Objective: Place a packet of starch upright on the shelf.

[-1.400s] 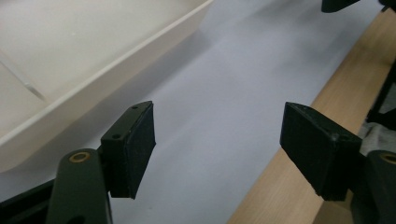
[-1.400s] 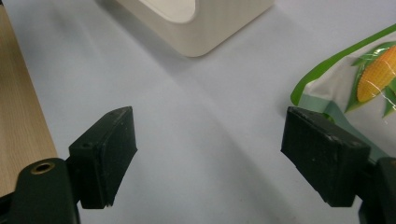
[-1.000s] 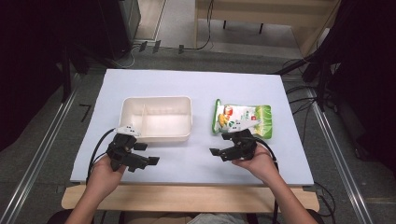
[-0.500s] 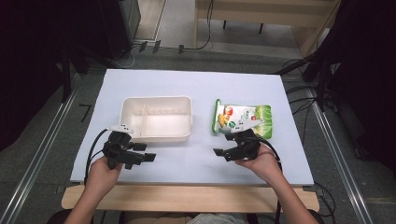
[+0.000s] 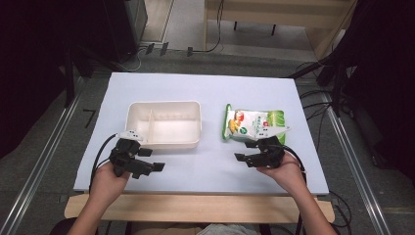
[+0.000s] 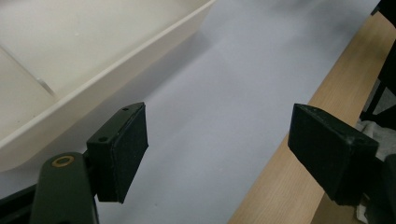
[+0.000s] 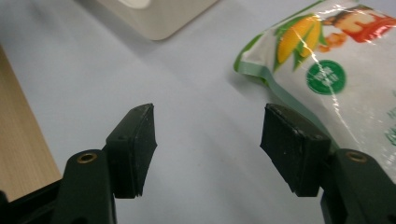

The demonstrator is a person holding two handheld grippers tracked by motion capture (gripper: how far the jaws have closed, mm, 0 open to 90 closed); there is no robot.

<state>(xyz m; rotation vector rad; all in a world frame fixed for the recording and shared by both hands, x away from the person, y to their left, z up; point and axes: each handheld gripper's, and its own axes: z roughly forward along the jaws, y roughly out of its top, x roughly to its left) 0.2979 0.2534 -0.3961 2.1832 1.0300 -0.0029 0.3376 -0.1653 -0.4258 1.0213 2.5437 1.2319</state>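
Right hand-held gripper [image 5: 248,151] neared corn-printed bag [image 5: 253,124], lettering unreadable.

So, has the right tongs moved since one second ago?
Yes. The right tongs have shifted slightly rightward along the green-and-white plastic snack bag, jaws open, just closing a little.

Left forearm: entering from the bottom of the high view, angled up and slightly right.
Left hand [image 5: 108,177]: wrapped around the gripper body from below.
Left gripper [image 5: 150,159]: jaws pointing right, set wide, just been opening, nothing between the pads.
Right hand [image 5: 284,172]: gripping from behind, forearm angled up-left.
Right gripper [image 5: 245,151]: jaws pointing left, apart, just been closing, nothing between them.
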